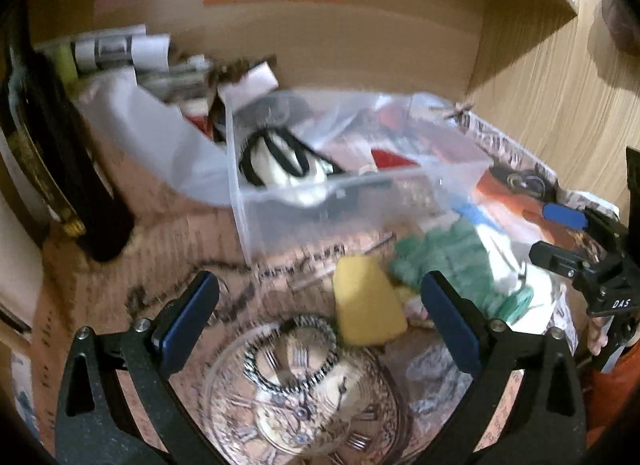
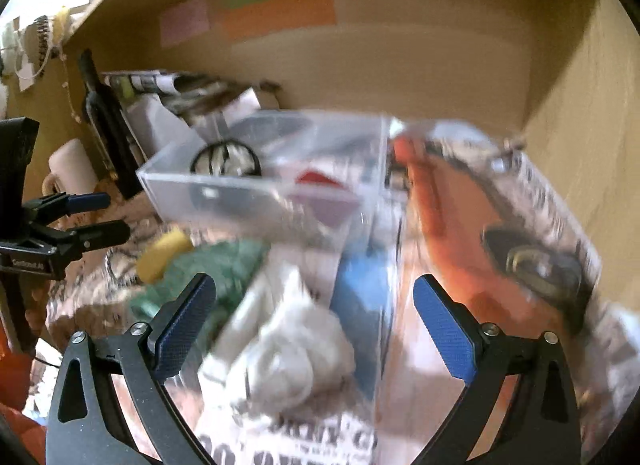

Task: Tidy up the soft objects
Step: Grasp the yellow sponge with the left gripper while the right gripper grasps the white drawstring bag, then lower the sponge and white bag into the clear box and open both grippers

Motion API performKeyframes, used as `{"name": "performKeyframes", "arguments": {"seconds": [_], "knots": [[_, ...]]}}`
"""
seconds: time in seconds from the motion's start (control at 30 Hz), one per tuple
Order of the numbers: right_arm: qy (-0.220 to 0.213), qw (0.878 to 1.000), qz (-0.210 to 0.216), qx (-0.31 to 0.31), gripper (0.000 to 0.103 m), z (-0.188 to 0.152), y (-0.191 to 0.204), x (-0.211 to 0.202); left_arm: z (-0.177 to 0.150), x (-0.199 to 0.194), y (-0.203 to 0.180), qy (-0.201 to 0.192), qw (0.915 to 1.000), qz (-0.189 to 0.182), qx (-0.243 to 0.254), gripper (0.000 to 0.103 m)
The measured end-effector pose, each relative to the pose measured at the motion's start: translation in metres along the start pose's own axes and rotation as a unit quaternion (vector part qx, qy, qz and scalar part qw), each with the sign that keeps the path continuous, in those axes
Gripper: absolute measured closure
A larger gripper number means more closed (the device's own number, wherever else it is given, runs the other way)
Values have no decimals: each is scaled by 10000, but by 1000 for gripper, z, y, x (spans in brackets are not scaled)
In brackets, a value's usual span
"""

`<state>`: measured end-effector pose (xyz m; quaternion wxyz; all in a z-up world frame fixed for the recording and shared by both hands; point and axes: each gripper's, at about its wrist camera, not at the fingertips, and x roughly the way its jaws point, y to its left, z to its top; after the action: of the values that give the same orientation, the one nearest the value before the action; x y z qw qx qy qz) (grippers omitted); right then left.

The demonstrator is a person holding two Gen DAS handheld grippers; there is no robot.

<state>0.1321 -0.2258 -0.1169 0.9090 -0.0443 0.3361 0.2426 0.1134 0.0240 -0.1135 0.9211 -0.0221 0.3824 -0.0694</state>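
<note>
A yellow sponge lies on the printed surface next to a green fuzzy cloth; both show in the right wrist view, the sponge left of the cloth. A white crumpled soft object lies in front of the right gripper. A clear plastic bin holds a white item with black bands; the bin also shows in the right wrist view. My left gripper is open and empty above the sponge. My right gripper is open and empty over the white object. Both views are blurred.
A dark bottle stands at the left, also seen in the right wrist view. Papers pile at the back. A clock-face print lies below the left gripper. Wooden walls enclose the space. The right gripper shows at the left wrist view's right edge.
</note>
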Motion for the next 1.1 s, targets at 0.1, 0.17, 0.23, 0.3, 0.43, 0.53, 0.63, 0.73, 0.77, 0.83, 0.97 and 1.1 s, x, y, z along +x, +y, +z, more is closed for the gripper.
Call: {"name": "performKeyframes", "arguments": {"seconds": [0.1, 0.17, 0.23, 0.3, 0.43, 0.53, 0.63, 0.73, 0.77, 0.83, 0.97, 1.1], "knots": [[204, 9996, 96, 189, 4, -17, -4, 5, -10, 7, -3, 166, 9998, -119, -27, 1], [347, 9991, 122, 196, 4, -24, -5, 9, -15, 11, -6, 160, 9999, -60, 22, 1], [395, 9989, 170, 207, 8, -31, -4, 12, -16, 11, -9, 87, 9999, -24, 60, 6], [404, 9990, 169, 122, 21, -34, -1, 13, -16, 14, -12, 93, 9999, -94, 72, 19], [303, 9993, 229, 43, 50, -34, 6, 12, -14, 25, -16, 217, 9994, -253, 55, 40], [176, 9997, 175, 13, 71, -33, 7, 10, -14, 33, -17, 331, 9986, -404, 38, 56], [36, 9998, 174, 118, 77, -28, 4, 6, -14, 34, -17, 330, 9983, -485, 15, 64], [-153, 9998, 59, 139, 80, -22, 1, -2, -14, 29, -16, 245, 9985, -494, -3, 66], [-220, 9996, 44, 145, 80, -19, 0, -5, -13, 26, -15, 211, 9986, -485, -16, 66], [-361, 9992, -11, 145, 80, -13, -2, -13, -12, 22, -14, 152, 9988, -469, -43, 67], [-647, 9977, -114, 155, 80, -1, -5, -26, -6, 7, -13, -63, 9989, -457, -65, 67], [-953, 9953, -143, 48, 80, 14, -3, -39, 2, -13, -13, -378, 9985, -404, -20, 67]]}}
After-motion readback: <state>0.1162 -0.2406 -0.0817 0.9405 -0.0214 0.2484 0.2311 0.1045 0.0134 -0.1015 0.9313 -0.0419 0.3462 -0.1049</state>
